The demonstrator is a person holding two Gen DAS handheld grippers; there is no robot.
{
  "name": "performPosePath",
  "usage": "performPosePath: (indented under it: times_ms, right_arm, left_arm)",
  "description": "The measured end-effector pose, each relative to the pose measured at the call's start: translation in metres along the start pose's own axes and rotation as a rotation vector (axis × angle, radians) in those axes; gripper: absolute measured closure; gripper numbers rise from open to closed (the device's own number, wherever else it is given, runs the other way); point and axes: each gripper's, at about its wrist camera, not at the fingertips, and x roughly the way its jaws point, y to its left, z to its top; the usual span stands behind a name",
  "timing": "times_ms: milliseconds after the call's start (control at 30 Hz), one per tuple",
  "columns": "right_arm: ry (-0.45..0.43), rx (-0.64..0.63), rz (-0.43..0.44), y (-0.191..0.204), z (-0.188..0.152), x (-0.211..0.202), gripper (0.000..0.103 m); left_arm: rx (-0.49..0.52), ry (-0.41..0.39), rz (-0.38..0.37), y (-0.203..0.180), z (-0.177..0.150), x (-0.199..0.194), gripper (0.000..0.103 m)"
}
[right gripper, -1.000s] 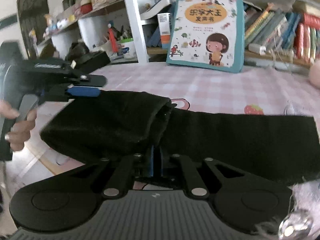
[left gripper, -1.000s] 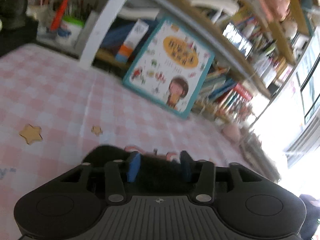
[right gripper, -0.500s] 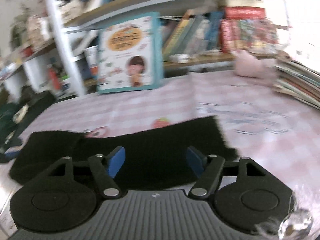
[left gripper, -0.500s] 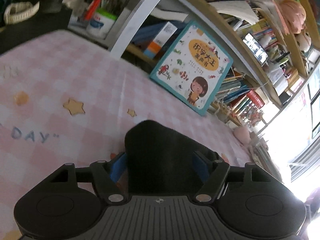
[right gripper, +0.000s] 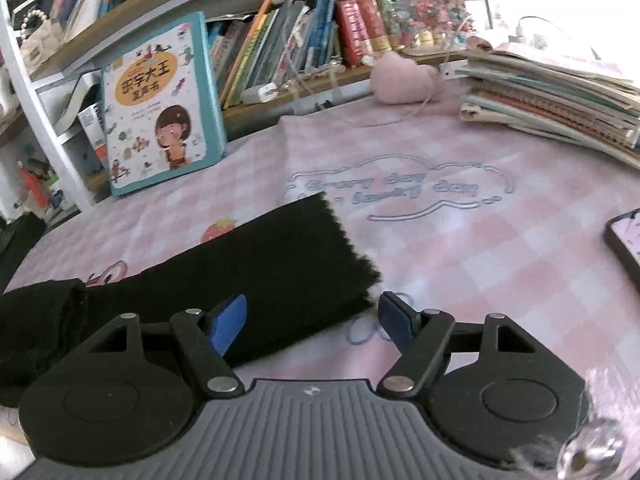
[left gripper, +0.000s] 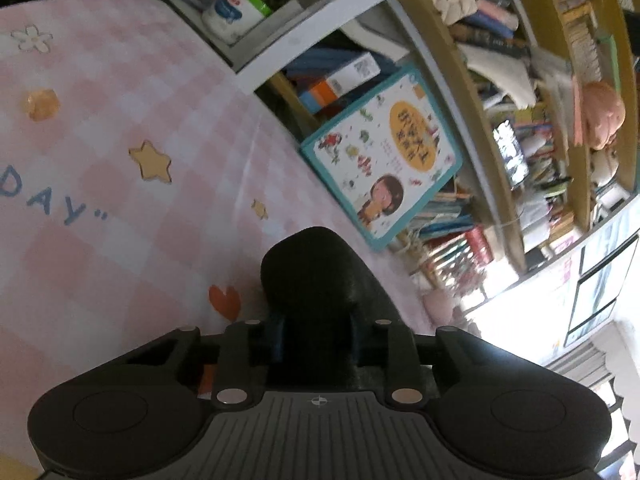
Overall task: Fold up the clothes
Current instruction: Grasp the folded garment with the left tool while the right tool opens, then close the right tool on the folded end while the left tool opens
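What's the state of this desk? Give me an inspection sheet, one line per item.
Surface: pink checked cloth, printed stars and lettering.
Job's things: black garment lying long, its left end bunched.
Clutter: phone, notebook stack, pink plush, picture book.
Grippers: left gripper closing, garment between its jaws; right gripper opening, astride the garment's end, not gripping.
Cables: thin white cable by the plush.
Surroundings: crowded bookshelf.

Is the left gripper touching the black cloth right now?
Touching. In the left wrist view the left gripper is closing with the bunched black cloth wedged between its fingers, both pads against the fabric.
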Motion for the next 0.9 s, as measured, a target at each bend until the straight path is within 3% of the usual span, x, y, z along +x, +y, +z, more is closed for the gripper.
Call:
performPosePath:
  times_ms: [267,500,567,700,867,900]
  right_arm:
    - [0.061,0.035,0.170,0.028,-0.003,0.005,0.030]
    - [0.074,0.035,0.208,0.041,-0.002,0.007,0.031]
    - [0.071,0.044,0.205,0.038,0.000,0.006,0.031]
    - [0.066,0.070,0.208,0.029,0.000,0.005,0.031]
    - [0.063,0.091,0.218,0.026,0.001,0.008,0.032]
    - [0.063,0.088,0.218,0.026,0.002,0.009,0.032]
  left_arm:
    - [0.012,-0.101,0.112,0.016,0.034,-0.022,0.076]
    - [0.001,-0.116,0.201,0.036,0.058,-0.034,0.071]
    - [0.043,-0.114,0.253,0.029,0.056,-0.035,0.056]
    - [0.194,-0.167,0.342,-0.004,0.045,-0.044,0.040]
    - [0.394,-0.198,0.363,-0.051,0.022,-0.053,0.013]
    - [0.434,-0.201,0.368,-0.060,0.017,-0.054,0.011]
